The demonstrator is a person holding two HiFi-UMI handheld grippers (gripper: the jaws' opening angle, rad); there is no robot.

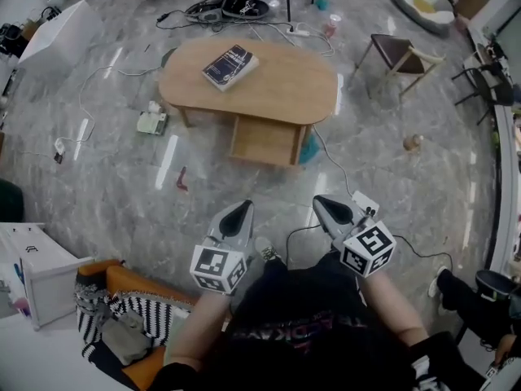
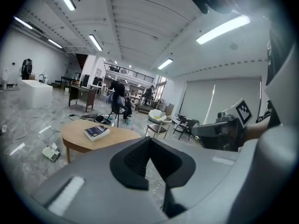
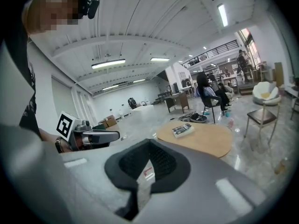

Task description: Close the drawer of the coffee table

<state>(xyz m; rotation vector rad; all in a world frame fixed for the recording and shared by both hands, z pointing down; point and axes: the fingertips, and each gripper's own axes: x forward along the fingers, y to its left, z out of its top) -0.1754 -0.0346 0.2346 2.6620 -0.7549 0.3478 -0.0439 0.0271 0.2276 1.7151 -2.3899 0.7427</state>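
My left gripper (image 1: 243,208) and right gripper (image 1: 321,202), low in the frame, have jaws pressed together, pinching nothing. The coffee table (image 1: 281,84) sits upper centre, its drawer (image 1: 262,141) standing open toward me.

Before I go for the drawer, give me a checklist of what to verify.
1. Drawer open, needs pushing: ok, pulled out under the coffee table.
2. Left gripper free: ok, shut, empty.
3. Right gripper free: ok, shut, empty.
4. Grippers at the drawer front: not ok, both well short of it.
5. Floor path: not ok, a cable runs beside the drawer.
6. Book stable: ok, flat on the tabletop.
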